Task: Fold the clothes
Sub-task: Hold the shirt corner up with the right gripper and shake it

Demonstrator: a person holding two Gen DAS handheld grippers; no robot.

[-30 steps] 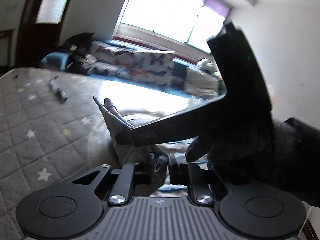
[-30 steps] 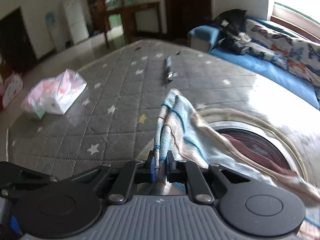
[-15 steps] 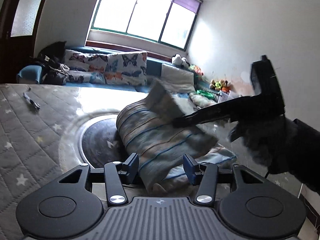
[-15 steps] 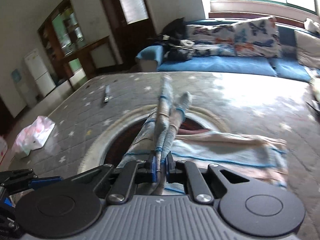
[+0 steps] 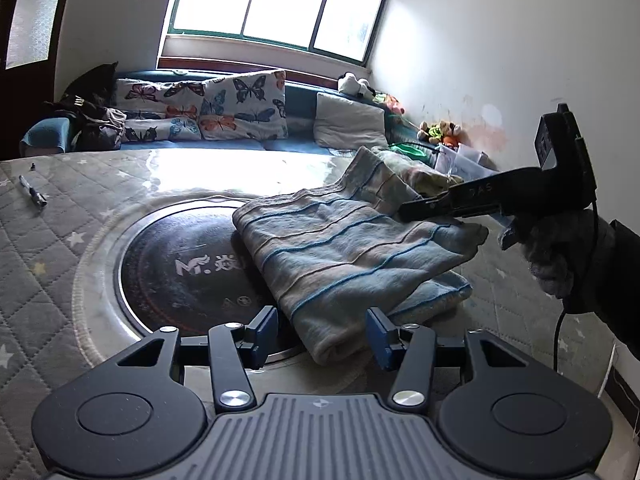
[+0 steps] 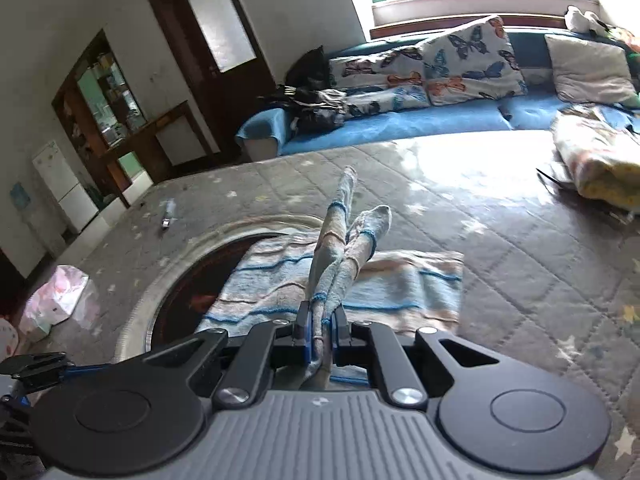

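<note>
A blue and beige striped cloth [image 5: 340,248] lies folded over on the grey quilted table [image 5: 48,248], partly across a round dark plate [image 5: 180,264]. My left gripper [image 5: 320,332] is open at the cloth's near folded edge, which lies between the blue pads without being pressed. At the right, my right gripper [image 5: 404,213] is held by a gloved hand [image 5: 560,248] and pinches the upper layer's far corner. In the right wrist view that gripper [image 6: 320,320] is shut on a bunched ridge of the cloth [image 6: 400,280], which rises ahead of its fingers.
A marker [image 5: 34,196] lies at the table's far left. A pink plastic bag [image 6: 56,300] sits near the left edge. Another bundled cloth [image 6: 592,160] rests at the far right. A blue sofa with butterfly cushions [image 5: 240,108] runs behind the table.
My left gripper opened and let go of the cloth. My right gripper swept across with its edge, laying the upper layer over the lower one.
</note>
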